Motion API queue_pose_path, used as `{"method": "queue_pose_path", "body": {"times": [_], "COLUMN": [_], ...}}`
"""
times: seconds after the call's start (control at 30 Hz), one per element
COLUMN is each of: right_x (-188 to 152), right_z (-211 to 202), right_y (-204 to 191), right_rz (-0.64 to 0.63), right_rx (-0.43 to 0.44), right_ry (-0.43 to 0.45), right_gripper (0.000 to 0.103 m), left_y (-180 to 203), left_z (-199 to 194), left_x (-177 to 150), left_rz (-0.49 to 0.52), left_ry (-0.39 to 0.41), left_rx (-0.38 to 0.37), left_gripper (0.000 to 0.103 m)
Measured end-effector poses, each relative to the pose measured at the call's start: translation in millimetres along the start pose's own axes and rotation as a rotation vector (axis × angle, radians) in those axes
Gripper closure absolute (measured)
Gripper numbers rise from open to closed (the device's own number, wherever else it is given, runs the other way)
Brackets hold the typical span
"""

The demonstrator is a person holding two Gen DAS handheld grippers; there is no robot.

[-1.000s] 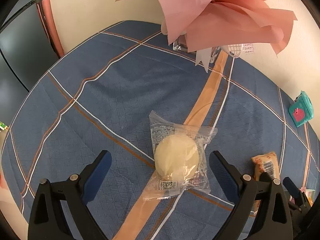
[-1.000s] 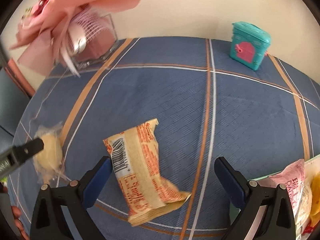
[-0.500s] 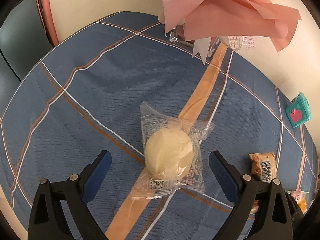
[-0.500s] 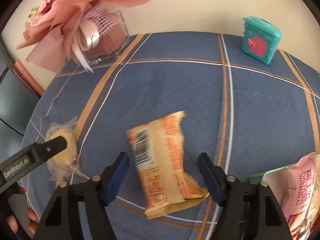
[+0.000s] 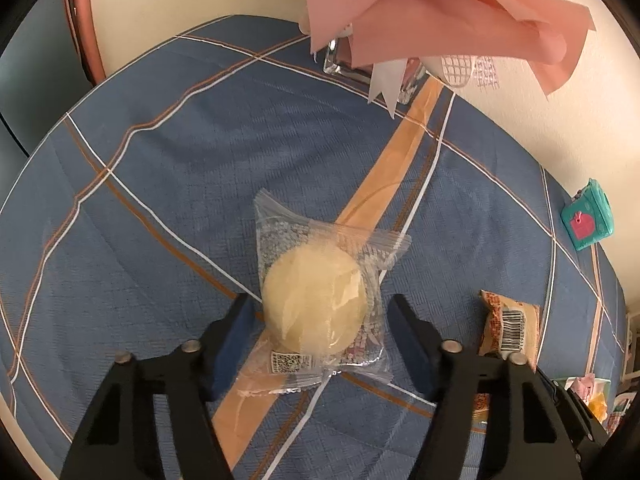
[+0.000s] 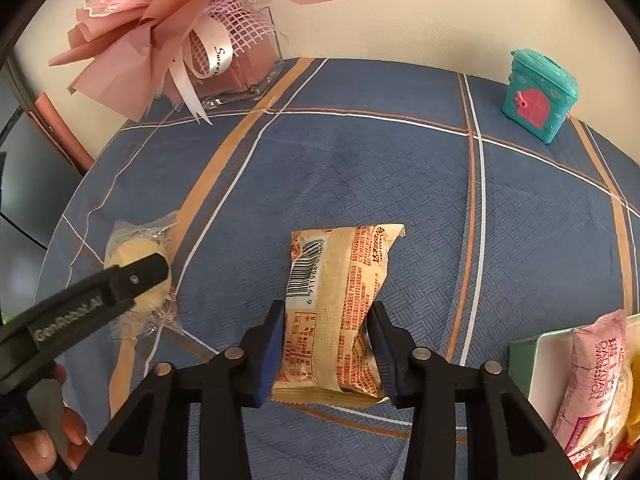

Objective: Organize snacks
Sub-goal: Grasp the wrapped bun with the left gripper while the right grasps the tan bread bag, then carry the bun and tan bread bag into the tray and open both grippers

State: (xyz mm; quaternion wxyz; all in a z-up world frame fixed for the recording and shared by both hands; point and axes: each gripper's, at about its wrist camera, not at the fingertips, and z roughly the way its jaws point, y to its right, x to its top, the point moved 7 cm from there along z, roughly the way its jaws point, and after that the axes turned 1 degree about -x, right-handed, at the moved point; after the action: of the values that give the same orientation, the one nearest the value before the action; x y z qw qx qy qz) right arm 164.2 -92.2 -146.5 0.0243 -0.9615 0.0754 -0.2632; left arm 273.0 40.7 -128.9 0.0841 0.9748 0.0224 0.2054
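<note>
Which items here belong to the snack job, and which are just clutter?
Job:
- round pastry in clear wrap, between the left gripper fingers
- orange snack pack, pinched by the right gripper
- green tray with pink snack bag

Clutter:
- pink bouquet in glass vase
- teal toy house
- plaid tablecloth

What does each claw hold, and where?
Both were just closing. Right claw pinches the orange packet's lower sides; left claw flanks the wrapped bun, grip unclear.

Black tongs [image 6: 326, 344] with blue pads [image 6: 271, 354] (silver screws, white lettering).
</note>
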Motion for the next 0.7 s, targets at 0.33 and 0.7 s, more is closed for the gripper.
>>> {"method": "queue_pose_path", "body": {"times": [0.33,0.7], "right_x": [6,11], "right_z": [-7,-43], "right_y": [-3,5], "right_rz": [-0.005,0.014], "right_rx": [0.009,0.001], "right_ry": [0.009,0.036], "right_gripper": [0.064,0.064], "left_y": [8,26], "left_z": [-10,-48], "left_x": [1,7], "left_rz": [0.009,0.045], "left_ry": [0.021,0.071], "left_rx": [-0.041,-0.053], "left_gripper": [0.052,0.053]}}
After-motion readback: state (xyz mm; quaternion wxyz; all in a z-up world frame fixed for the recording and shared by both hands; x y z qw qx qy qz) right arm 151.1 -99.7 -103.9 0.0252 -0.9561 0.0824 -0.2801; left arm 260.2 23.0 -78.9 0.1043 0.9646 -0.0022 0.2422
